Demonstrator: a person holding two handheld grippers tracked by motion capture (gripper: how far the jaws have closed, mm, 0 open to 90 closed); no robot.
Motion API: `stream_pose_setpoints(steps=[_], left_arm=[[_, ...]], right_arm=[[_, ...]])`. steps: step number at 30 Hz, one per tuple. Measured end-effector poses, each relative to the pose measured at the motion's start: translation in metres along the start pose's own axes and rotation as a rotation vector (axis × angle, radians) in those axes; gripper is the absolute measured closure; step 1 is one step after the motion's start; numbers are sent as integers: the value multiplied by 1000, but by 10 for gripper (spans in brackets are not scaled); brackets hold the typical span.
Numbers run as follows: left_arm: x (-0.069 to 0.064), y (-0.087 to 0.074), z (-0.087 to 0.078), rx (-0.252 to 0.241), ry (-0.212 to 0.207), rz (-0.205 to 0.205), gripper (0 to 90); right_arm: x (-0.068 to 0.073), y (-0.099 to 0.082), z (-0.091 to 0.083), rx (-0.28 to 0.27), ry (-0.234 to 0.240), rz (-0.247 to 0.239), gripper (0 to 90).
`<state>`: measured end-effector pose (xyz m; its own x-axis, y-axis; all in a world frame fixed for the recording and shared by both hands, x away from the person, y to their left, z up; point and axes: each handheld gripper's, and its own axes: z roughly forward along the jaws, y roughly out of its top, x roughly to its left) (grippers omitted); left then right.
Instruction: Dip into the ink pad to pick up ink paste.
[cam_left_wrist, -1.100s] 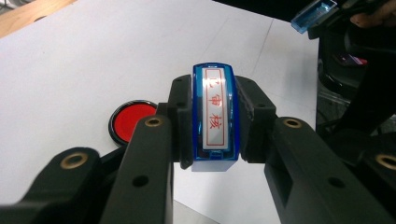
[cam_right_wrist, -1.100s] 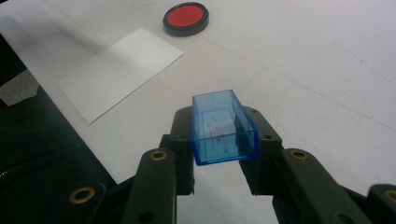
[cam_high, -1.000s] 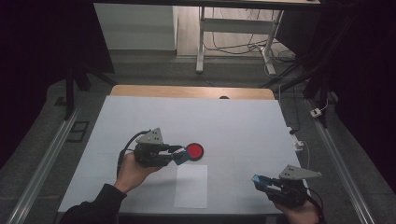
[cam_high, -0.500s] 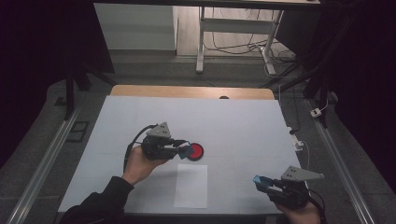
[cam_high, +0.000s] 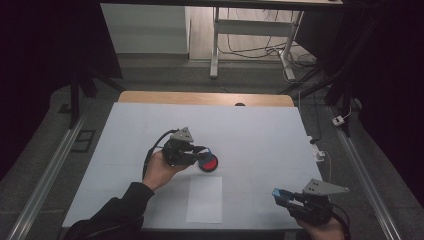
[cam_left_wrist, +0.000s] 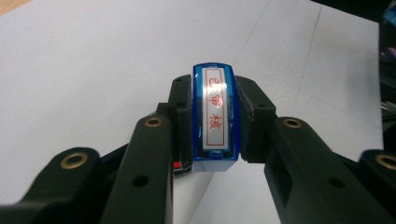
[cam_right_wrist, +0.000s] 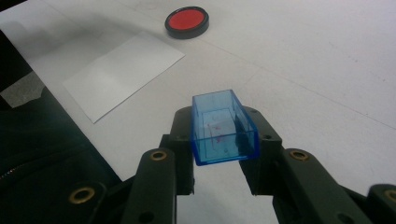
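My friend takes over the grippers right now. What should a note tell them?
Left gripper: shut on the blue stamp, over the red ink pad in the high view.
Right gripper: shut on the stamp's blue cap, near the table's right front corner.
White paper: blank, just in front of the pad.
Done: cap is off.
Left: probably ink the stamp, stamp the paper, recap.

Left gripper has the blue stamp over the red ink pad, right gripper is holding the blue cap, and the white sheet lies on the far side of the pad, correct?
Not quite. The high view shows the white sheet on the near side of the red ink pad, toward the person. The rest stands: left gripper clamps the blue stamp, right gripper the blue cap.
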<state>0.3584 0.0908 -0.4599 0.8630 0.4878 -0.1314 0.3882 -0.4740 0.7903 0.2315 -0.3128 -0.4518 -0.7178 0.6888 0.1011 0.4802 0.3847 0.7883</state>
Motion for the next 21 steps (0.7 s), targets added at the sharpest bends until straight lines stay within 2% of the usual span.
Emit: stream_pose_setpoints(steps=[21], left_arm=[[18,-5,30,57,33,-34,702]], right_arm=[[1,0,0,5,-3,-16,689]])
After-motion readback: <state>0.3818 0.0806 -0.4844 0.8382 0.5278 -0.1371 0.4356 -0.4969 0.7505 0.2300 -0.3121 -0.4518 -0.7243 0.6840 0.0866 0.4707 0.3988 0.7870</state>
